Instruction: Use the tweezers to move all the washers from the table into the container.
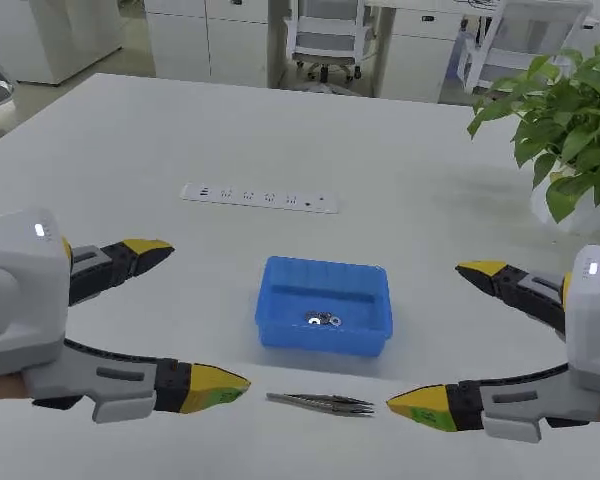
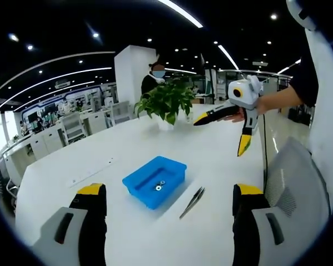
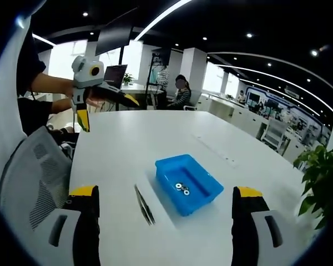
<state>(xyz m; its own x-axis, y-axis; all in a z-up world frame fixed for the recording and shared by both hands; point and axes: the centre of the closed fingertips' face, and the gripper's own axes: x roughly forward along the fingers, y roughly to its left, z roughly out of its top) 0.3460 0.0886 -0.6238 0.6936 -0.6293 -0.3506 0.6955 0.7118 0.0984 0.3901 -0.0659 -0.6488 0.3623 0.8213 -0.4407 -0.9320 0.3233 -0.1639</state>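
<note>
At lower centre of the head view, tweezers (image 1: 320, 402): lying flat on the tabletop (image 1: 130, 150), just in front of the container and between the two grippers, touched by neither.
Container (image 1: 320, 342): a blue tray in the middle of the frame, with washers (image 1: 322, 320) clustered on its floor.
Left gripper (image 1: 208, 313): at lower left, fingers (image 1: 210, 388) spread wide, holding nothing.
Right gripper (image 1: 425, 336): at lower right, likewise spread wide and empty.
Risk, tweezers: they are thin and lie flat, so broad fingers closing on them may skate over the metal or nudge it against the tray wall. A grip taken too near the tips would probably leave them unusable for pinching.
Risk, container: the tray looks light, so a bump from either gripper could slide it or jolt the washers.
Hard to tell: the number of washers in the cluster. Whether any lies loose on the pale tabletop is too small to judge.
Cut off: the plant (image 1: 570, 130) runs past the right edge.
</note>
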